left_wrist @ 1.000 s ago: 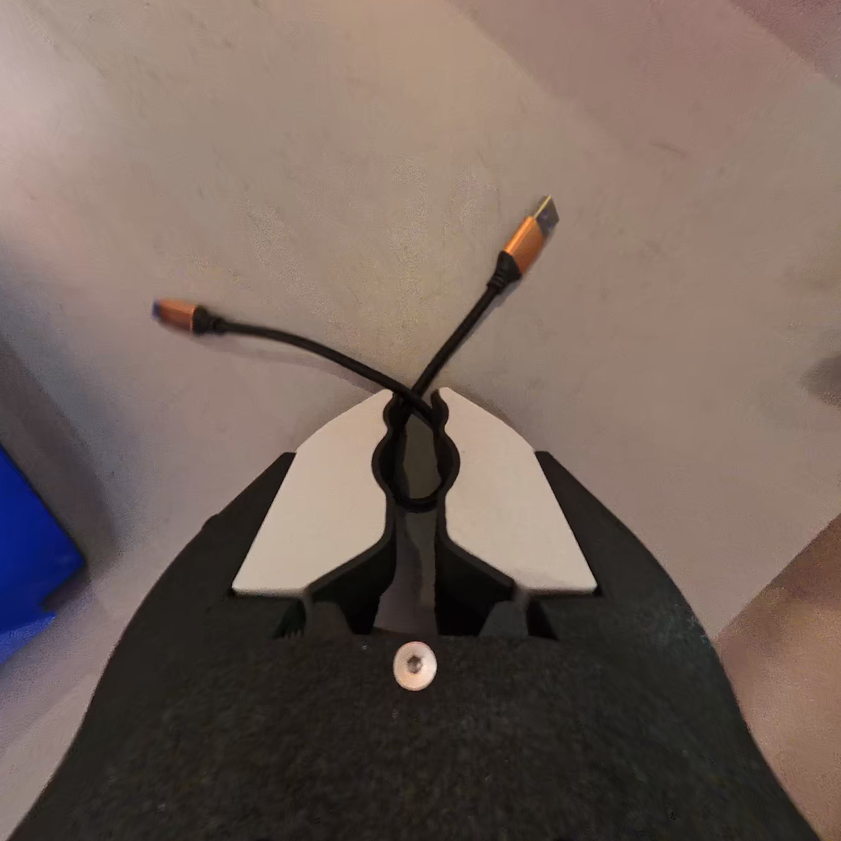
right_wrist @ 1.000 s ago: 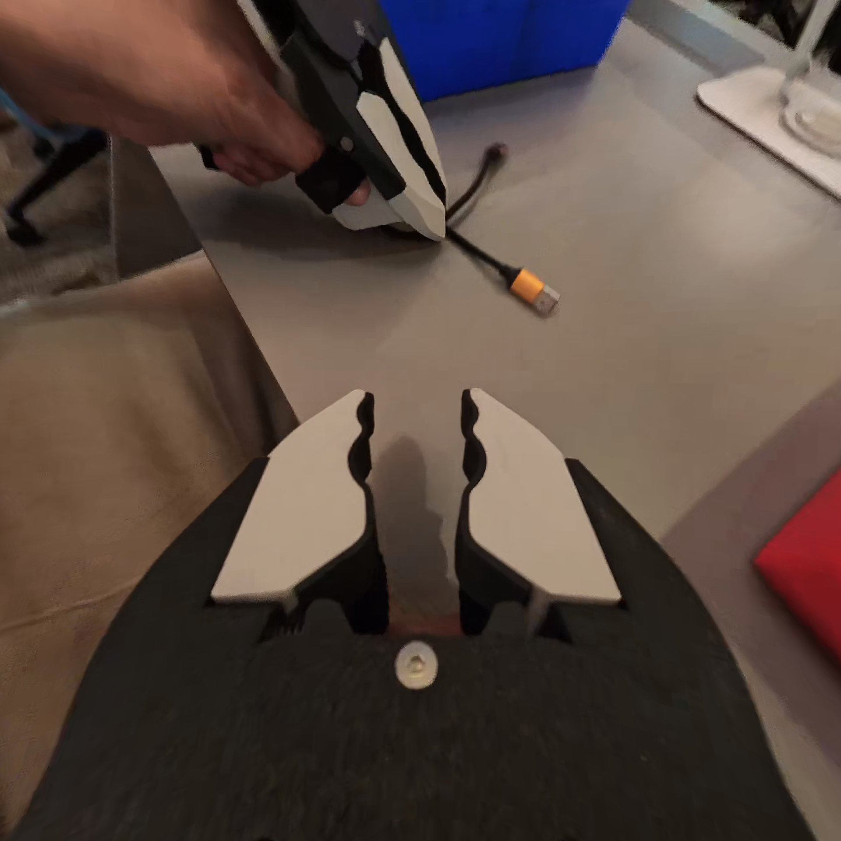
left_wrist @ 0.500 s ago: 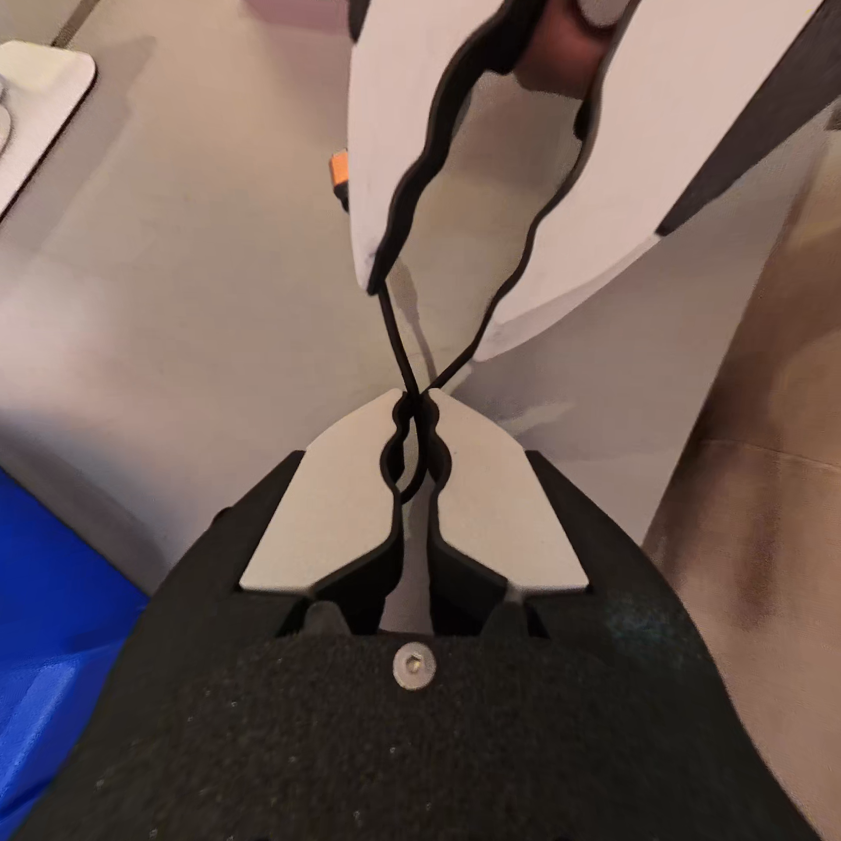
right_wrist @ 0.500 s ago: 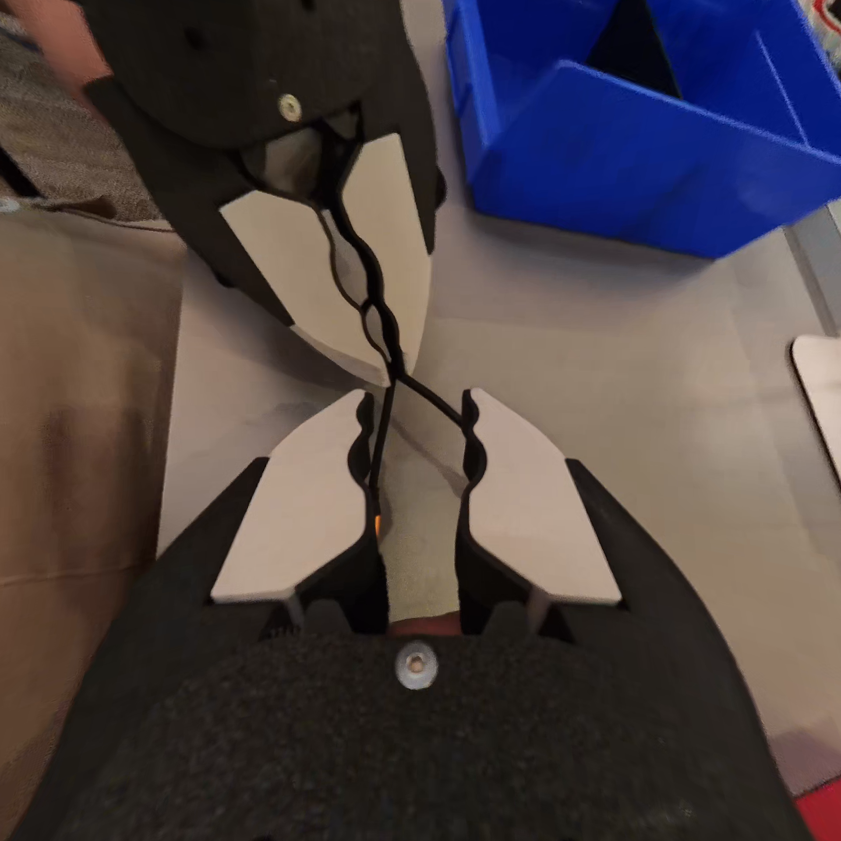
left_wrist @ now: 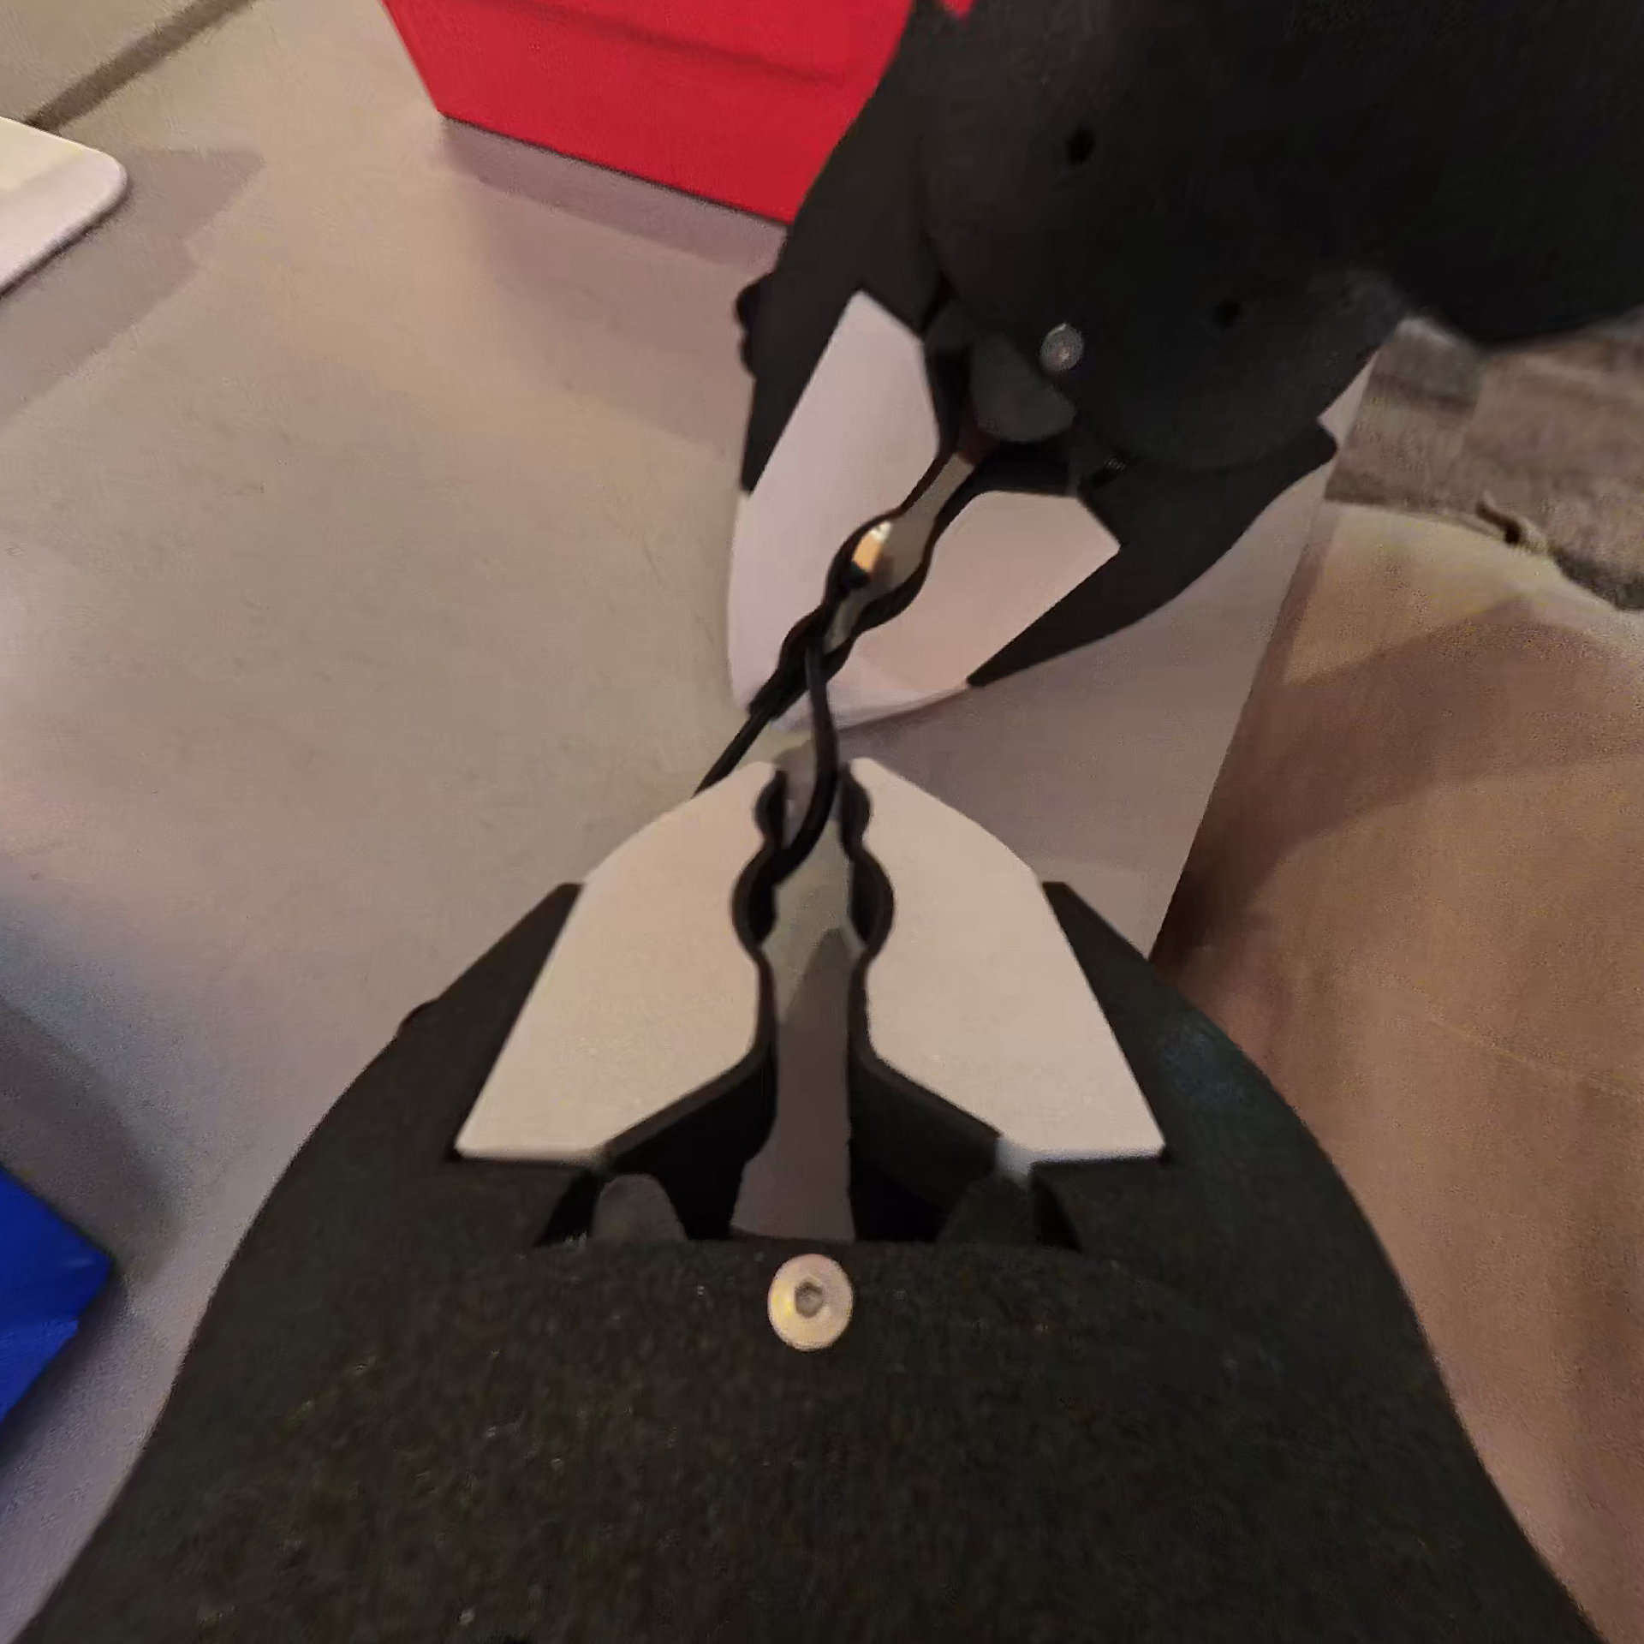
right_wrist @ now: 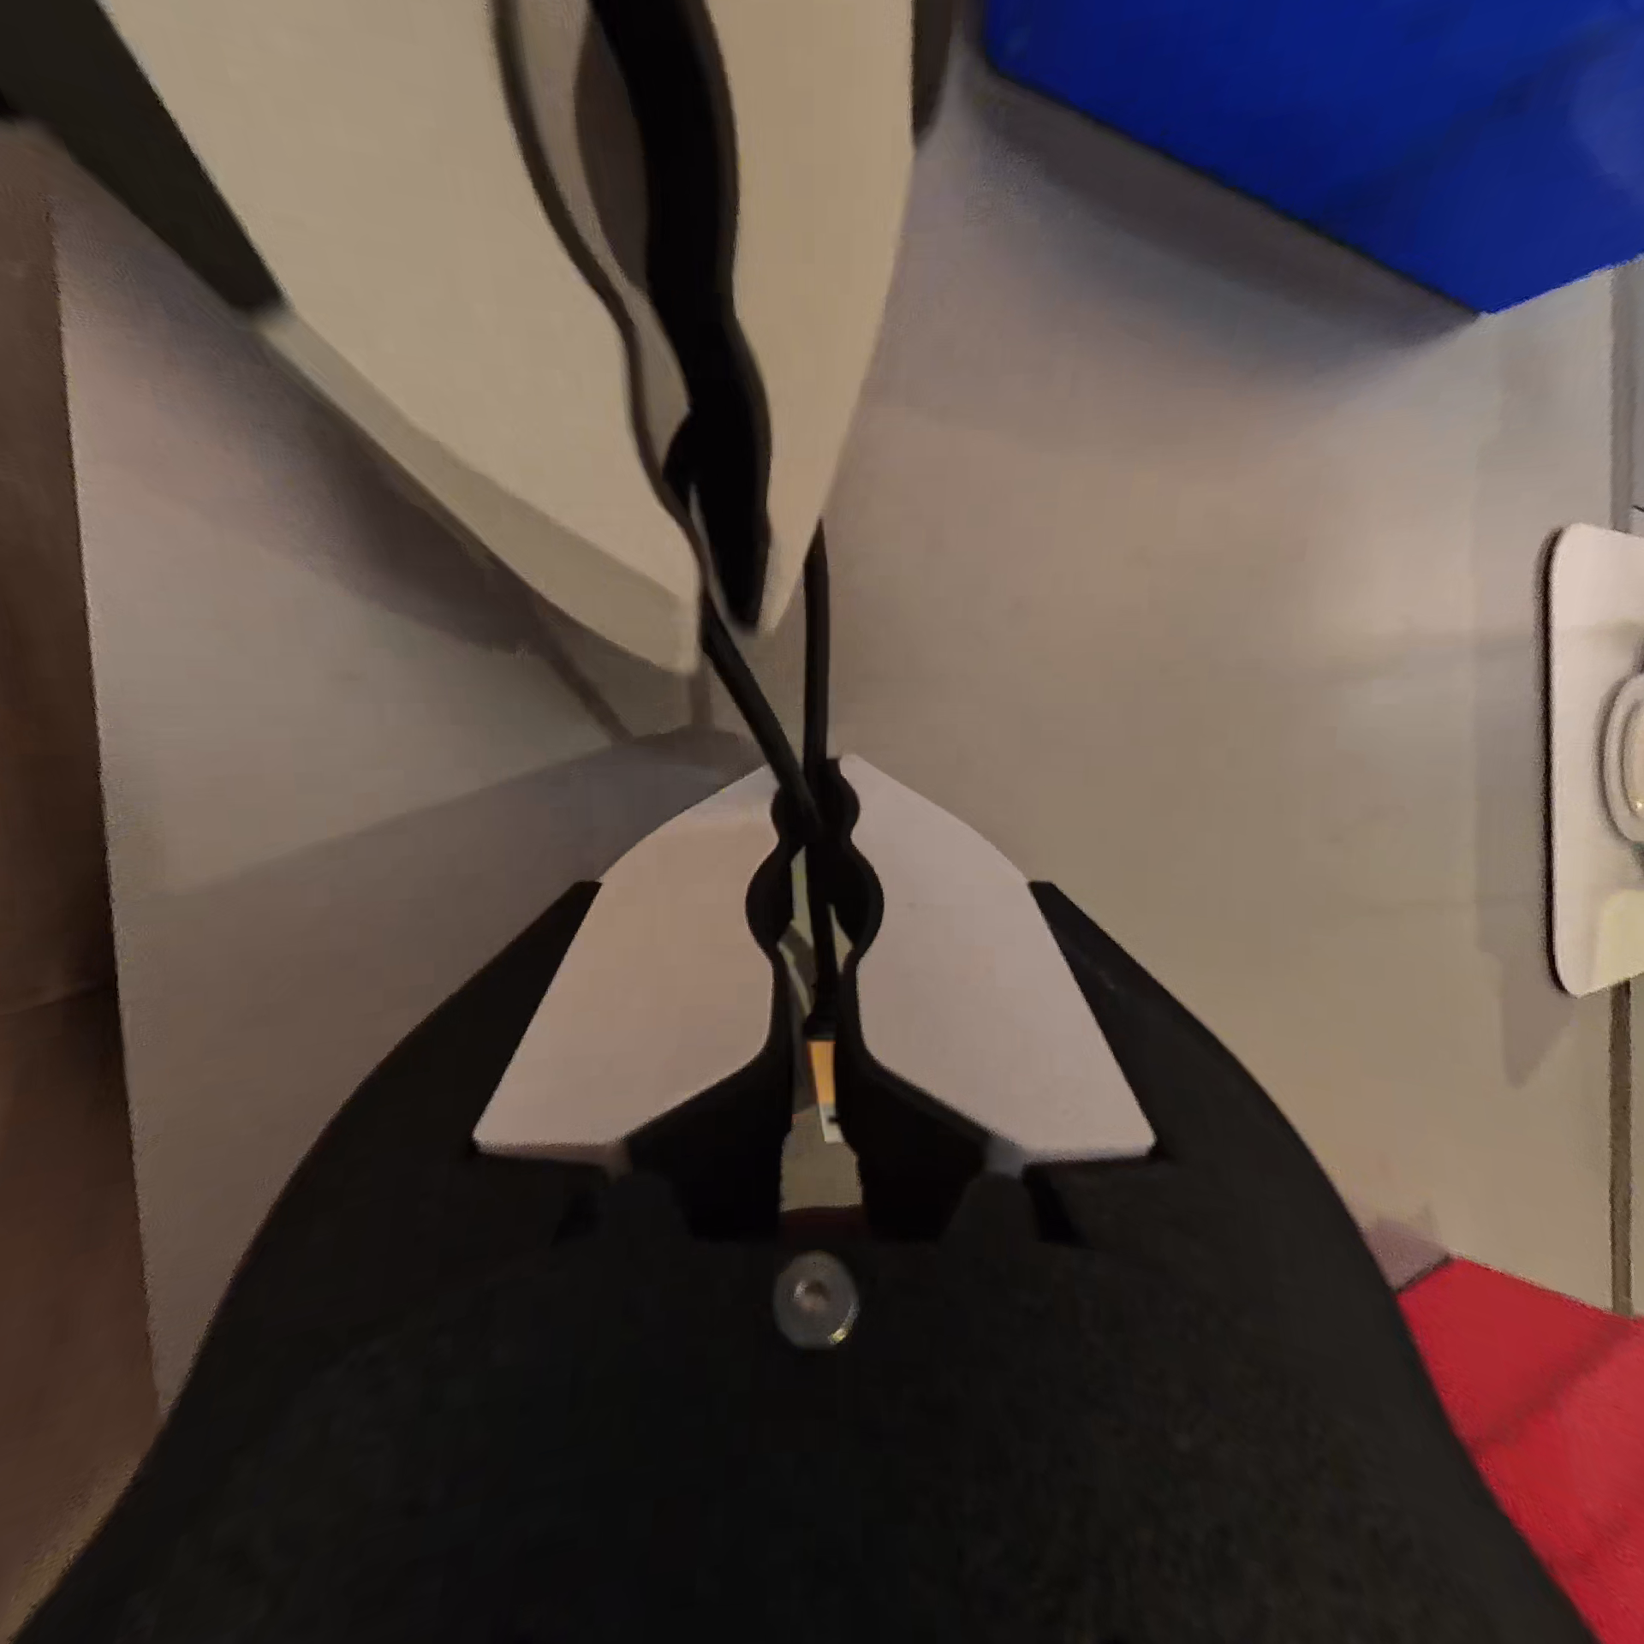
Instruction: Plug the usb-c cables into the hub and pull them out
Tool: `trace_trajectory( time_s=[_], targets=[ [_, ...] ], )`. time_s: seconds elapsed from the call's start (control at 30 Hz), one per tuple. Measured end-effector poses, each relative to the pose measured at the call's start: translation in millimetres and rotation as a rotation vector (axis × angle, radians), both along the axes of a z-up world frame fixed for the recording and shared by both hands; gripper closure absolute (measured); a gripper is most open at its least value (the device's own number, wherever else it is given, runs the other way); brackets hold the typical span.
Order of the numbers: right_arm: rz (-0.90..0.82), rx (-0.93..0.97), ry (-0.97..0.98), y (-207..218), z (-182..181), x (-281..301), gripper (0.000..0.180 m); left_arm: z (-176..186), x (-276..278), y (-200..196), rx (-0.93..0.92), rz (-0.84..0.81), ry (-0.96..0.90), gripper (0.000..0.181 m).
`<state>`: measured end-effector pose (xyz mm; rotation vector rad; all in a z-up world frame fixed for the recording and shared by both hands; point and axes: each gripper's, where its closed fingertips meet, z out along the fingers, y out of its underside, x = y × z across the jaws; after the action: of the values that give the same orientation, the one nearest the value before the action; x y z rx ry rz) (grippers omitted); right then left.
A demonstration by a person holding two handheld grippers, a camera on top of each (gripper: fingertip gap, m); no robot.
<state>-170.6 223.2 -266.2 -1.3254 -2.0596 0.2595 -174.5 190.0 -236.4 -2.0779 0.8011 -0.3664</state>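
A black cable point(left_wrist: 823, 712) with orange plugs runs between my two grippers. My left gripper point(left_wrist: 814, 769) has its jaws a narrow gap apart with one strand pinched at the tips; a second strand passes outside on the left. My right gripper point(right_wrist: 814, 787) is shut on the cable point(right_wrist: 756, 703), and an orange plug point(right_wrist: 823, 1067) lies between its fingers behind the tips. That plug also shows in the left wrist view point(left_wrist: 870, 553), inside the right gripper point(left_wrist: 783, 694). The left gripper point(right_wrist: 729, 623) faces mine tip to tip. No hub is in view.
A grey tabletop point(left_wrist: 311, 623) lies under both grippers. A red box point(left_wrist: 623, 71) stands at the far side and a blue bin point(right_wrist: 1334, 133) at the other. A white flat pad point(right_wrist: 1601, 756) lies at the table's side. Beige cloth point(left_wrist: 1423, 979) borders the table edge. The tips of one gripper are about 5 cm away from the tips of the other.
The right gripper has closed on the cable near one plug. The two grippers have come nose to nose. The left gripper's jaws have eased slightly, and the loop inside them has gone.
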Motion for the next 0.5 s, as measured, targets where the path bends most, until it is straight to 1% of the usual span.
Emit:
trace_trajectory(
  time_s=[0.03,0.07,0.13,0.2,0.27,0.37,0.4,0.43,0.5],
  targets=[
    [-0.021,-0.002,0.011,5.1,4.2,4.4,0.176,4.6,-3.9,1.1,0.018,0.025,-0.027,0.155],
    [-0.041,-0.008,0.028,9.7,10.0,9.2,0.176,8.7,-8.2,1.3,0.031,0.047,-0.057,0.145],
    [-0.088,-0.001,0.081,20.3,28.9,19.7,0.176,17.9,-20.0,-0.3,0.084,0.105,-0.117,0.135],
    [-0.141,0.012,0.146,32.2,57.9,33.9,0.176,24.6,-32.6,-2.8,0.138,0.171,-0.142,0.134],
    [-0.184,0.051,0.219,44.3,99.2,52.9,0.176,24.2,-42.2,-4.7,0.15,0.225,-0.124,0.138],
    [-0.24,0.082,0.288,64.9,164.1,94.9,0.176,19.5,-43.5,-6.2,0.147,0.229,-0.105,0.144],
    [-0.276,0.092,0.257,76.5,175.6,113.9,0.176,17.8,-42.6,-5.8,0.141,0.227,-0.1,0.145],
    [-0.316,0.093,0.178,89.3,175.9,135.4,0.176,15.6,-40.2,-5.9,0.133,0.215,-0.097,0.145],
    [-0.388,0.084,-0.062,117.5,152.7,181.2,0.176,6.4,-34.0,-7.4,0.101,0.18,-0.07,0.145]
  ],
)
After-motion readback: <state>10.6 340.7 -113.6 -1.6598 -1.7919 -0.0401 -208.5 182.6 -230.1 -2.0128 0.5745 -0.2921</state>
